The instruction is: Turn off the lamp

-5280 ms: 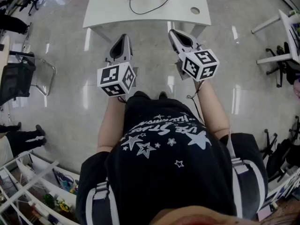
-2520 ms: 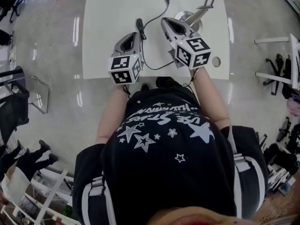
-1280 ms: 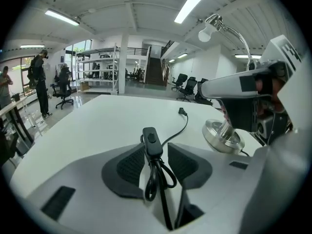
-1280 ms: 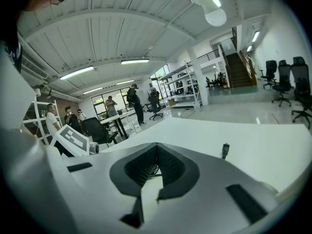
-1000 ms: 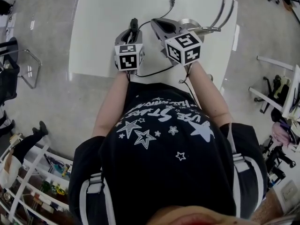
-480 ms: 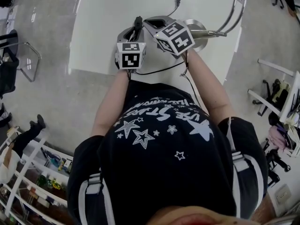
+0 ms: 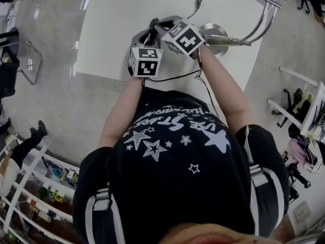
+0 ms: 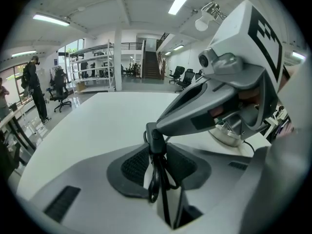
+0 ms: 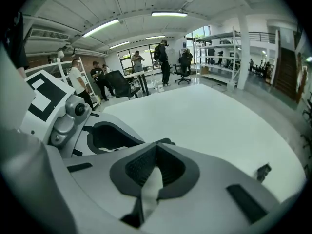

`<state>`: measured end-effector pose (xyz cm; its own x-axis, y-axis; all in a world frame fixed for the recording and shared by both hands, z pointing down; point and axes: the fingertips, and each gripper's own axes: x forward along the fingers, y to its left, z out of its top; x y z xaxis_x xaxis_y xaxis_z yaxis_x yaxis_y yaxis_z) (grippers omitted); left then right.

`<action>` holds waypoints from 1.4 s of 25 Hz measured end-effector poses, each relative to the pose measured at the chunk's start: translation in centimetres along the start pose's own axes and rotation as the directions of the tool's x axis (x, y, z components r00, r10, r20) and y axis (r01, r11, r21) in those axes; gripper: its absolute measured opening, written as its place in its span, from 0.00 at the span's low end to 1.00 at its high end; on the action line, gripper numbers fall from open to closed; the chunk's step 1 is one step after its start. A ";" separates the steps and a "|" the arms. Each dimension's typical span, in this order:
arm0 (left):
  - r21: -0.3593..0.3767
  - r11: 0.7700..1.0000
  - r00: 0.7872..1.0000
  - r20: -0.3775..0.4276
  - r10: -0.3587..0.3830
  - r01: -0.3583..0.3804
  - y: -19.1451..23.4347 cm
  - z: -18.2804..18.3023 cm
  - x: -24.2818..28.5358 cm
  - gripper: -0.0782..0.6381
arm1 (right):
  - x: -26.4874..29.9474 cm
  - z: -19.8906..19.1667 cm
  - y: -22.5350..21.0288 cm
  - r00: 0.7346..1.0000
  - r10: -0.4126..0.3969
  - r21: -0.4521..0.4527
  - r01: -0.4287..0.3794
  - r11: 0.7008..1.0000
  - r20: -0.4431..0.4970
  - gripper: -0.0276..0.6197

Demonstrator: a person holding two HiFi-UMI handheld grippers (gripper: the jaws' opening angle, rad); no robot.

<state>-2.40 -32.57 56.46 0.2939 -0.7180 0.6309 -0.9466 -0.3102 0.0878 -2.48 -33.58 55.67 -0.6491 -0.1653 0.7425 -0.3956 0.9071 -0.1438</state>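
Observation:
A lamp with a round metal base [image 7: 219, 34] and a bent chrome arm [image 7: 259, 22] stands on the white table [image 7: 114, 29]. Its black cord carries an inline switch [image 7: 152, 23]. In the left gripper view that switch [image 8: 156, 136] stands upright between the pads of my left gripper [image 8: 157, 156], which is shut on it, cord loops hanging below. My right gripper [image 7: 162, 25] comes in from the right, its tip right above the switch. In the right gripper view its jaws [image 9: 155, 152] are shut with nothing between them. The lamp's bulb [image 8: 203, 22] shows high up.
The cord's loose plug end [image 7: 199, 0] lies farther back on the table. The table's near edge [image 7: 106, 78] is just behind my hands. A chair [image 7: 15, 60] stands at the left on the floor and shelving [image 7: 30, 197] at the lower left. People stand far off in the room.
My right gripper has swung left and down and rolled, ending close over the left gripper's tip. The left gripper has kept its place on the cord switch.

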 end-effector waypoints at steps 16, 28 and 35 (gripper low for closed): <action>0.004 1.000 1.000 0.011 -0.015 0.015 -0.2 0.1 0.0 0.29 | 0.0 0.2 -0.7 0.992 0.031 0.101 -0.019 0.995 -0.124 0.05; -0.002 1.000 0.999 0.027 -0.017 0.017 -0.3 -0.1 0.1 0.28 | 0.1 -0.1 -0.9 0.985 -0.012 0.065 0.023 0.998 -0.171 0.05; -0.004 1.000 0.999 0.015 -0.030 0.030 -0.1 0.1 0.1 0.29 | -0.7 0.5 -0.3 0.989 -0.052 0.045 0.059 0.997 -0.141 0.05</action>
<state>-2.30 -32.64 56.43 0.3239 -0.7175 0.6166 -0.9379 -0.3293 0.1095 -2.22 -33.97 54.89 -0.5294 -0.1563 0.8338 -0.4624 0.8772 -0.1291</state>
